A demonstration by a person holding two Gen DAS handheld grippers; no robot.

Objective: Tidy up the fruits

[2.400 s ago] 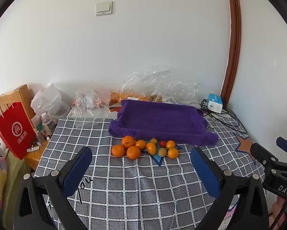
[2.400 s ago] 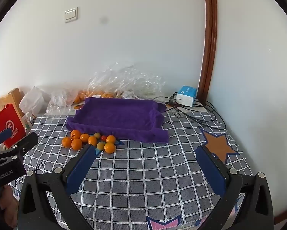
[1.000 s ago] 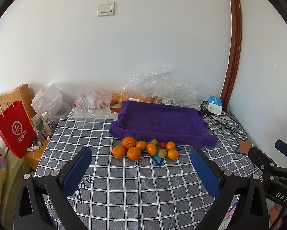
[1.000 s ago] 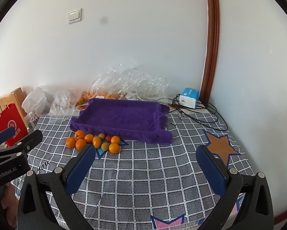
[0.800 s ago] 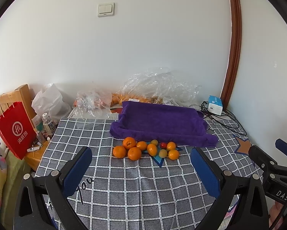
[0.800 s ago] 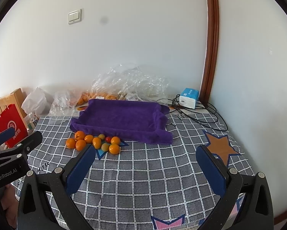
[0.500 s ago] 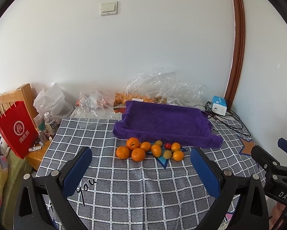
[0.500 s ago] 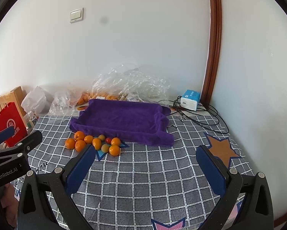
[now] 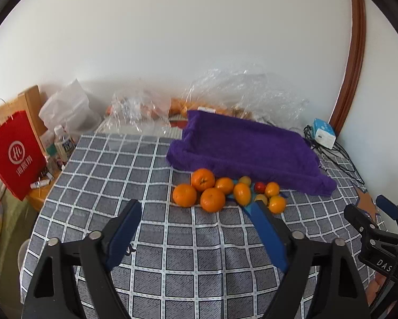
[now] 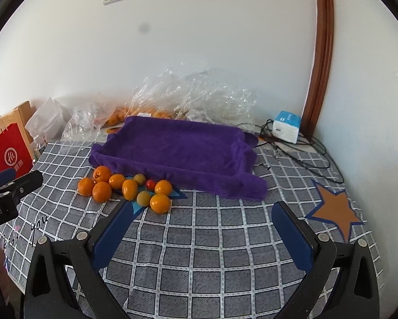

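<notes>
Left wrist view: left gripper (image 9: 196, 214) has its fingers spread wide and holds nothing.
Right wrist view: right gripper (image 10: 201, 216) also has its fingers spread wide and holds nothing.
Fruits: oranges (image 9: 203, 179) and little tomatoes (image 9: 259, 186) sit bunched on the counter (image 9: 172, 239), just in front of the purple tray (image 10: 172, 146).
How they feel: probably round, light and smooth, so they may roll. Tomatoes look soft. Pinch each one gently across its middle.
Change: both grippers have moved closer to the fruits than a moment ago.
</notes>
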